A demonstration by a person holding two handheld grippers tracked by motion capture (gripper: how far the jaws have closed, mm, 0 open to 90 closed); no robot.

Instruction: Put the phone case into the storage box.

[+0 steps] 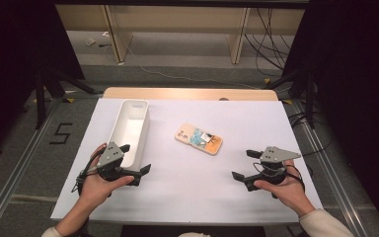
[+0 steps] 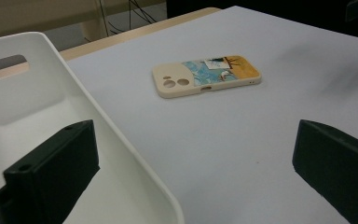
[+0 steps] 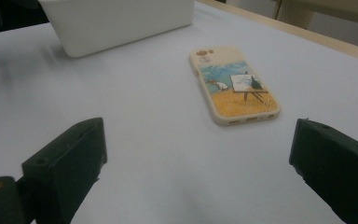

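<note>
A cream phone case [image 1: 199, 138] with a painted picture on its back lies flat near the middle of the white table [image 1: 187, 182]; it also shows as the phone case [image 2: 207, 75] and the phone case [image 3: 235, 86]. A long white bin [image 1: 130, 130] stands at the left, empty inside. My left gripper [image 1: 134, 159] is open at the bin's near end, one jaw over the bin's rim [image 2: 121, 144]. My right gripper [image 1: 245, 164] is open, low over the table to the right of the case, nothing between its jaws.
The white bin [image 3: 116, 21] lies beyond the case in the right gripper view. A wooden strip [image 1: 190, 93] edges the table's far side. Cables [image 1: 271, 44] and black stands sit on the floor behind and beside the table.
</note>
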